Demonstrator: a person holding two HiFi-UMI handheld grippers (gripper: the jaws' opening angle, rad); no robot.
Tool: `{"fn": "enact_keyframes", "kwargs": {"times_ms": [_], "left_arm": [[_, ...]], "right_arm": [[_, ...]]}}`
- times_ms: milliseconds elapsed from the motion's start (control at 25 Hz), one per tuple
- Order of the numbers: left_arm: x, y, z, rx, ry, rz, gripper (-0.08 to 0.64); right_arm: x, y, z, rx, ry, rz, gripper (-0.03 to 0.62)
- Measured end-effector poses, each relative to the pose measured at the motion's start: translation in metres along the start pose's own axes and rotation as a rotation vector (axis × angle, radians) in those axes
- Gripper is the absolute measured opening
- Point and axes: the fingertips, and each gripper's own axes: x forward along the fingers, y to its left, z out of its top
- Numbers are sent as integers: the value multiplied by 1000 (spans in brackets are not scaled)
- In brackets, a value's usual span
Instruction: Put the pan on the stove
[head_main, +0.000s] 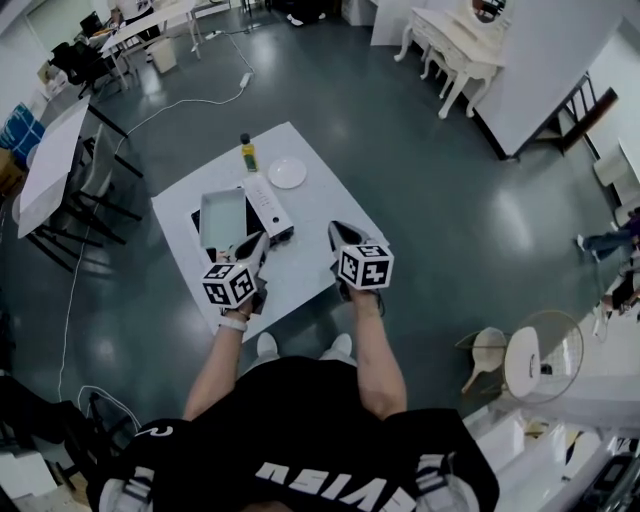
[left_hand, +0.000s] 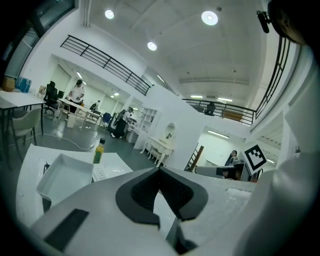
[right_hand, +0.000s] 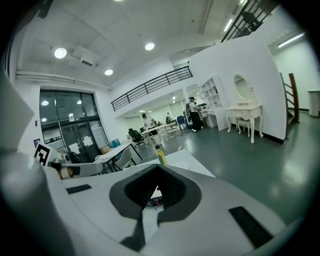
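As seen from overhead, left gripper and right gripper clenched empty above the table's near side; one pan atop one stove, left; one bottle, one plate beyond, plate shown only overhead.

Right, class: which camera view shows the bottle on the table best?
The left gripper view: the bottle stands upright in side view, dark cap and yellowish contents clear. The head view shows the bottle small, from above, near the plate. The right gripper view shows the bottle small and distant.
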Motion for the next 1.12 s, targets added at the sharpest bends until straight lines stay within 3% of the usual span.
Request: {"fn": "enact_keyframes", "kwargs": {"times_ms": [1120], "left_arm": [[11,-11,5,-12,-5,-13,-2]], "right_arm": [[-12,-23,5,-23,15,-70,-5]]}}
